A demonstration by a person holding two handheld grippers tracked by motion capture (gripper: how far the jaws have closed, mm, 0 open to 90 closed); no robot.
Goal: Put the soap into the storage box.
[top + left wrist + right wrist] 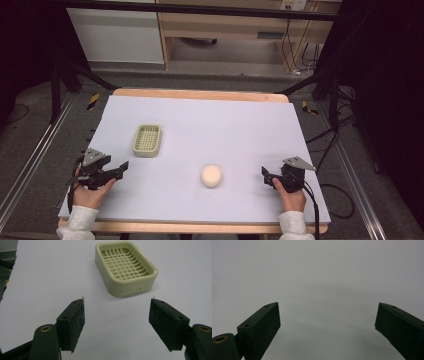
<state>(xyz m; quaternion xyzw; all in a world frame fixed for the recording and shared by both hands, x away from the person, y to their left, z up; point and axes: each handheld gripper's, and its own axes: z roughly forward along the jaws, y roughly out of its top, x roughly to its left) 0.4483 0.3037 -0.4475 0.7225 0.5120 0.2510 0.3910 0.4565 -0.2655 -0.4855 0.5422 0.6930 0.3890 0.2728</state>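
From the high view, a pale round soap (211, 175) is seen lying on the table (210, 125), well apart from the soap dish (147, 140), nearer the person and to its right. The left gripper (123, 168) and right gripper (264, 176) flank it, nothing held.

In the left gripper view, the jaws are spread wide before the empty dish (125, 267).

In the right gripper view, the jaws gape over bare table. Nothing appears begun.

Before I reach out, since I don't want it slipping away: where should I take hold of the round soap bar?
Probably across its rounded sides, coming straight down from above. The soap bar lies flat and low on the white sheet, apart from the soap dish, so only its edge gives the jaws opposing faces. The right gripper, open, looks nearer to it than the left gripper.
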